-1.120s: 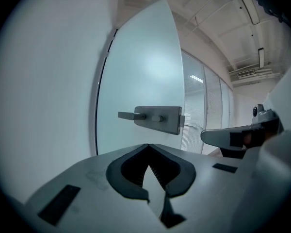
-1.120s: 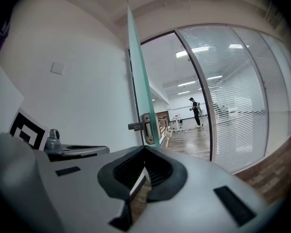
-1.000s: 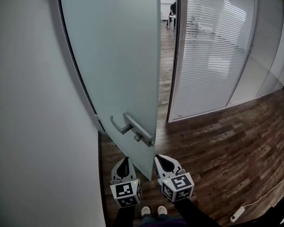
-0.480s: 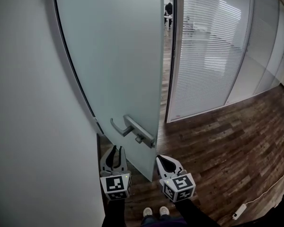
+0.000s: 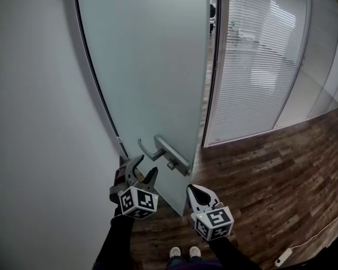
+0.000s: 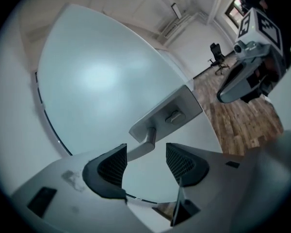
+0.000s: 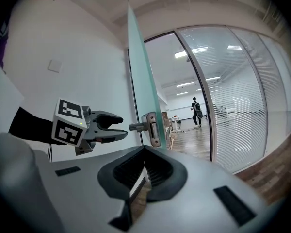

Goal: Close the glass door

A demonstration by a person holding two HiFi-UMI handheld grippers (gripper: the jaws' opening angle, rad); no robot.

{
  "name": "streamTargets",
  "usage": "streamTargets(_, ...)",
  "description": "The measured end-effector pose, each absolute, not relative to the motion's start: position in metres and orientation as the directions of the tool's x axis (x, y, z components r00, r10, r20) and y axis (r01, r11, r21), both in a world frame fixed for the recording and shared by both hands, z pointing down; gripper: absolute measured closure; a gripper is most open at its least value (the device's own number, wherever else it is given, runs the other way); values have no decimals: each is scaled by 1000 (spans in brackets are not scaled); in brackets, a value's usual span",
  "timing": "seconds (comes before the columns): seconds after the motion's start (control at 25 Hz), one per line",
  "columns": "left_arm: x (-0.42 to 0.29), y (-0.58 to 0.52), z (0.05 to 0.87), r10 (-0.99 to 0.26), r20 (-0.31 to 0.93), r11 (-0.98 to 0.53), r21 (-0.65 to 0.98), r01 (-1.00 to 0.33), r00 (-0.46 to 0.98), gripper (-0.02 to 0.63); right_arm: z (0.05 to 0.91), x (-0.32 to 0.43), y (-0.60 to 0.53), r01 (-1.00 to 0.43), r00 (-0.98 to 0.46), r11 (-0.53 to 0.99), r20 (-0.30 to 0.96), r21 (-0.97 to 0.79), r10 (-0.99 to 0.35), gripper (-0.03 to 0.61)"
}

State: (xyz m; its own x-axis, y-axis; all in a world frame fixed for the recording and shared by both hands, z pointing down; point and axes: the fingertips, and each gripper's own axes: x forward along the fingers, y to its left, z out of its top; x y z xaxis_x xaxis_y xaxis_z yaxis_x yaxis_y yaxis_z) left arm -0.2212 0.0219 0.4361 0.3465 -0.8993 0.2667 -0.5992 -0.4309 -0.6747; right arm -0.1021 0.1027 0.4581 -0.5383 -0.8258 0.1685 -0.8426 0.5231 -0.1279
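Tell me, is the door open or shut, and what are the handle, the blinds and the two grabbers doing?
glass door: partly open, gap at its free edge.
door handle: level, not gripped.
left gripper: fingers opening, nothing between them; handle just ahead.
right gripper: fingers shut, empty.
blinds: lowered.

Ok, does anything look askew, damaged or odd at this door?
Nothing stands out. The glass door stands ajar, its handle intact; the left gripper, jaws opening, sits just short of it with nothing between them.
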Motion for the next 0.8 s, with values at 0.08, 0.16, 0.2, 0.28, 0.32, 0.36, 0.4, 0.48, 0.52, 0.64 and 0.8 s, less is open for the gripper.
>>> streamTargets(0.08,-220,15,438,-886,299,-455,-707,-541,354,387,460,-104,102,-842,-540,527,176,-120,-823,588)
streamTargets(0.16,-218,10,438,-871,329,-482,-719,-500,366,387,461,-108,103,-836,-548,535,173,-121,-818,588)
streamTargets(0.2,-217,7,440,-863,349,-495,-728,-474,364,387,460,-109,103,-834,-552,538,171,-123,-816,588)
streamTargets(0.28,-215,2,446,-850,399,-517,-757,-399,345,387,460,-109,103,-833,-553,540,166,-120,-816,588)
streamTargets(0.32,-214,-1,451,-843,422,-528,-770,-359,335,387,460,-109,102,-833,-553,540,165,-119,-817,588)
streamTargets(0.36,-214,-5,455,-836,439,-537,-778,-325,329,387,461,-109,101,-834,-552,540,165,-119,-817,588)
streamTargets(0.4,-213,-8,457,-831,449,-542,-786,-297,328,388,461,-108,99,-834,-552,539,165,-119,-817,588)
streamTargets(0.48,-211,-11,458,-825,460,-542,-809,-230,327,388,461,-109,98,-833,-553,540,167,-119,-816,588)
streamTargets(0.52,-210,-11,457,-821,469,-542,-820,-184,326,388,460,-109,97,-833,-554,541,167,-118,-816,588)
streamTargets(0.64,-207,-11,460,-803,498,-551,-830,-89,328,388,458,-111,96,-833,-553,540,165,-118,-817,588)
streamTargets(0.8,-200,-15,454,-806,487,-560,-812,-167,335,433,457,-109,95,-837,-547,535,166,-114,-821,588)
